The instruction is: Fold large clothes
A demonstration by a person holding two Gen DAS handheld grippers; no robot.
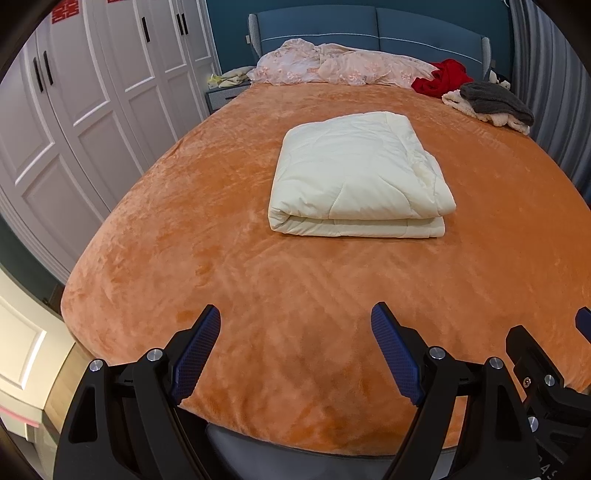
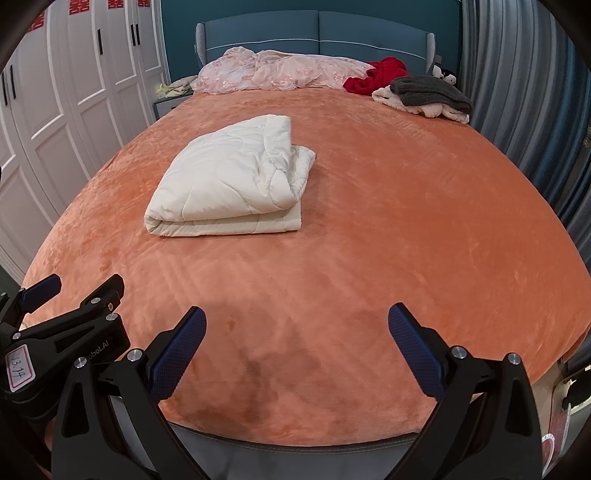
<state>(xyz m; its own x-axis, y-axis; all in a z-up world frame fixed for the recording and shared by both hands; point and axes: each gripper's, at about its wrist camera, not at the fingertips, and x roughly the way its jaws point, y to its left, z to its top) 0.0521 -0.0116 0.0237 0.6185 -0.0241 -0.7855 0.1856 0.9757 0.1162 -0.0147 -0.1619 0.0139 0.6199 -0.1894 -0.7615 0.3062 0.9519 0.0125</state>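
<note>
**Quilt folded, both hands free**

While my left hand-held gripper (image 1: 295, 350) and right hand-held gripper (image 2: 297, 349) hang spread wide and empty over the foot of the bed (image 1: 258, 280), the cream quilt (image 1: 358, 177) lies mid-bed, well beyond them, already folded into a thick block. Past it, near the headboard (image 1: 369, 26), clothes sit in loose piles. I judge this fold finished; next means reaching past the quilt for another piece.
</note>
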